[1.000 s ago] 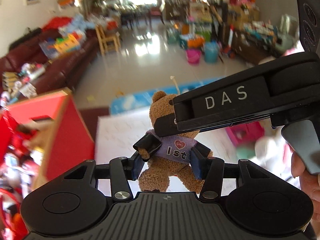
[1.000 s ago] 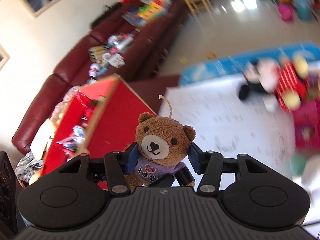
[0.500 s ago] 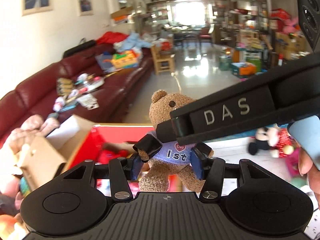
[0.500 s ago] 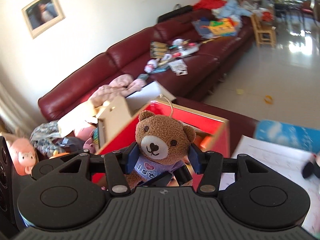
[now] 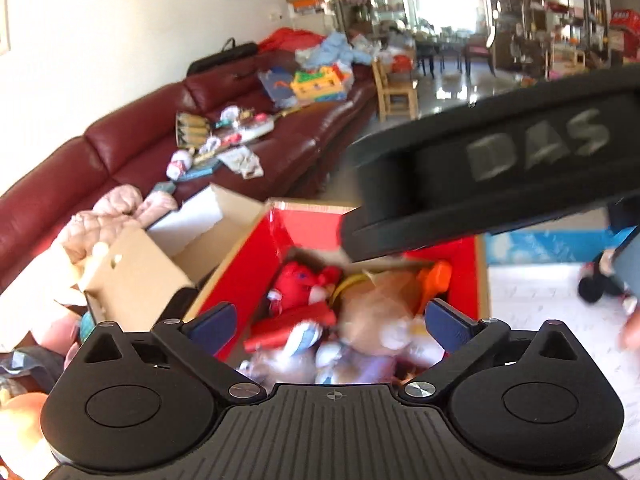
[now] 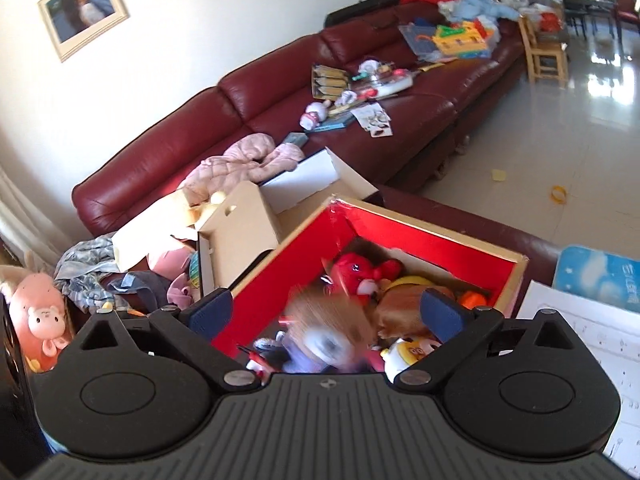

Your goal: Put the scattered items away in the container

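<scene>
Both grippers hover over the red-lined cardboard box [image 5: 248,264] [image 6: 420,240]. My left gripper [image 5: 336,320] is open and empty. My right gripper [image 6: 326,312] is open and empty; its black body crosses the upper right of the left wrist view [image 5: 500,184]. The brown teddy bear in the purple shirt [image 6: 324,332] is a blur below the open jaws, inside the box; it also shows blurred in the left wrist view [image 5: 376,312]. The box holds a red plush [image 6: 356,268] [image 5: 304,280] and other toys.
An open plain cardboard box [image 6: 240,236] stands left of the red box. A dark red sofa [image 6: 280,108] with scattered items runs behind. A white mat [image 6: 600,340] lies to the right, with a Mickey plush [image 5: 600,284] on it. A pink plush [image 6: 36,316] sits far left.
Both grippers have opened and let go of the teddy bear, which dropped into the red box. Both views have tilted down over the box.
</scene>
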Motion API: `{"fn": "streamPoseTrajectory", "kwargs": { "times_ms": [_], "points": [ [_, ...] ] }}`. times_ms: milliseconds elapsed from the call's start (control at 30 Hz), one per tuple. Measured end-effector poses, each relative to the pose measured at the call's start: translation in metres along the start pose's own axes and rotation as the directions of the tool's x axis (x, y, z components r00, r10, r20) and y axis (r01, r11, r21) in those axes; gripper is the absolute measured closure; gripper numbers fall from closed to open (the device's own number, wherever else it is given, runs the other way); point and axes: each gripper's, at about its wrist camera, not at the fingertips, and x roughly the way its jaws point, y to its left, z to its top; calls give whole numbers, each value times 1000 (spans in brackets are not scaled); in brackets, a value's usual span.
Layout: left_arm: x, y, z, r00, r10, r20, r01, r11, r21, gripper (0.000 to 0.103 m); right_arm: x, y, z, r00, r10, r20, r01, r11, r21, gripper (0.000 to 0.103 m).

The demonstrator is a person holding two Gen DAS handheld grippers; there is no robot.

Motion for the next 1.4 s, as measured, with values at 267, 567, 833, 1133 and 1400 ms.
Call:
{"fn": "streamPoseTrajectory", "kwargs": {
  "times_ms": [267, 567, 833, 1133, 1400],
  "points": [
    [6, 14, -22, 997, -39, -62, 38, 999, -25, 0, 11, -8, -10, 996, -39, -83, 39, 999, -6, 3],
    [13, 15, -39, 991, -2, -137, -1, 1000, -20, 0, 13, -3, -16, 987, -83, -139, 71, 993, -92, 3],
    [3, 18, -46, 992, 21, -124, -22, 1000, -3, 0, 11, -5, -23, 979, -123, -160, 101, 986, -134, 2],
    [-4, 16, -53, 991, 94, -97, -86, 993, 76, 0, 15, 9, -40, 962, -166, -217, 106, 958, -265, 2],
    [6, 21, -58, 988, 75, -138, -65, 995, 75, 0, 24, 20, -53, 937, -205, -282, 95, 929, -357, 1]
  ]
}}
